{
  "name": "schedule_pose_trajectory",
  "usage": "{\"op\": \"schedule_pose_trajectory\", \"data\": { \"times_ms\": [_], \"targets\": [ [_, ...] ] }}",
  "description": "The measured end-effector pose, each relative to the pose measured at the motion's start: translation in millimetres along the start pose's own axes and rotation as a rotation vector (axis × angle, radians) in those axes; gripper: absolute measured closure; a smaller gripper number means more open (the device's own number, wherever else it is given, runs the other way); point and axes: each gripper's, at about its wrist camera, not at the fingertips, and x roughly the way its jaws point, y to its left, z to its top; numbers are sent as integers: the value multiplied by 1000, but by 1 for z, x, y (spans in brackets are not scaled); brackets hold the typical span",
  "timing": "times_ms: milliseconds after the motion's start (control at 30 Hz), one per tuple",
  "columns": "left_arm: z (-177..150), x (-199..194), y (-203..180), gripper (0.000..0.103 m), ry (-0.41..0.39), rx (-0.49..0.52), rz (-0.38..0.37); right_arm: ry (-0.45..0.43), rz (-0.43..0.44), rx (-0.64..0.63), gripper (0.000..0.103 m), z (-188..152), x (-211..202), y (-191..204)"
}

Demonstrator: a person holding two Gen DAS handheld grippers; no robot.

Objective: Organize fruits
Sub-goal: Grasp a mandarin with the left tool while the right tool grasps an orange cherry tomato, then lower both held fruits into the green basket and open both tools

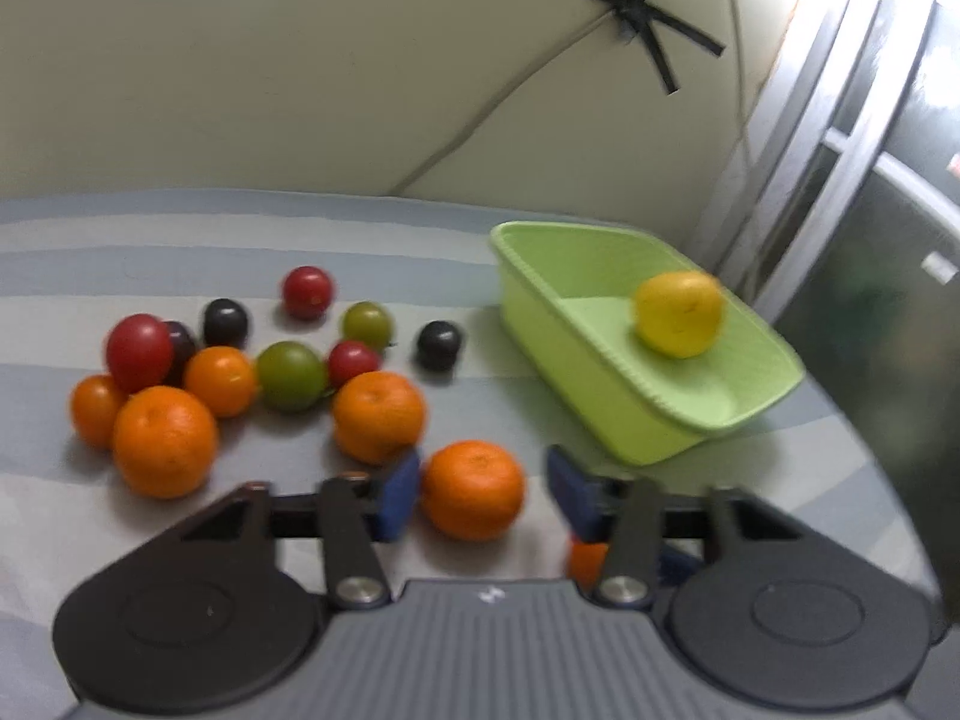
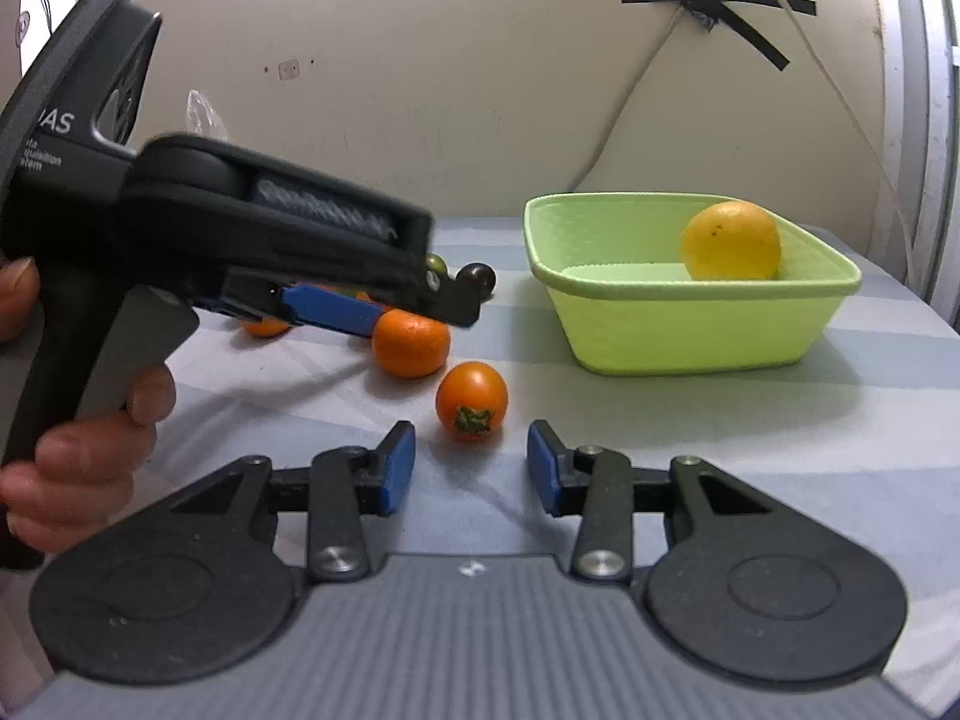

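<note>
Even indoor light, motion blur (fisheye-bent edges)

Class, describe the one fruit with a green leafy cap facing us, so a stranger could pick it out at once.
Start at the green basket on the striped cloth, then look left and nearer, just ahead of the open right gripper. There lies a small orange tomato, alone and untouched. Unlike the dimpled mandarin behind it, its skin is smooth and it shows a green star-shaped calyx.
</note>
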Motion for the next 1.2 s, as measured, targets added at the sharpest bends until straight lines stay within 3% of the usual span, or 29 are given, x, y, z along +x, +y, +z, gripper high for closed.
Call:
{"op": "schedule_pose_trajectory", "data": {
  "times_ms": [100, 133, 233, 467, 600, 867, 1100, 1200],
  "targets": [
    [-6, -8, 11, 66, -2, -38, -49, 16, -8, -29, 65, 4, 8, 3],
    [-8, -12, 15, 66, 2, -49, -58, 17, -19, -38, 73, 4, 9, 4],
    [-19, -28, 24, 66, 5, -51, -70, 13, -24, -53, 73, 1, 4, 9],
    [-52, -80, 54, 65, 0, -43, -133, 21, 96, -115, 73, -13, -17, 38],
    [-69, -100, 62, 65, -10, -37, -100, 32, 132, -166, 72, -15, -17, 57],
    [-73, -119, 48, 43, -84, 19, -78, 31, 115, -197, 65, -18, -17, 72],
    [-82, -109, 43, 47, -53, 68, -33, 31, 109, -190, 64, -13, -10, 73],
    [-82, -102, 44, 64, -38, 66, -16, 28, 123, -186, 65, -14, -11, 68]
  ]
}}
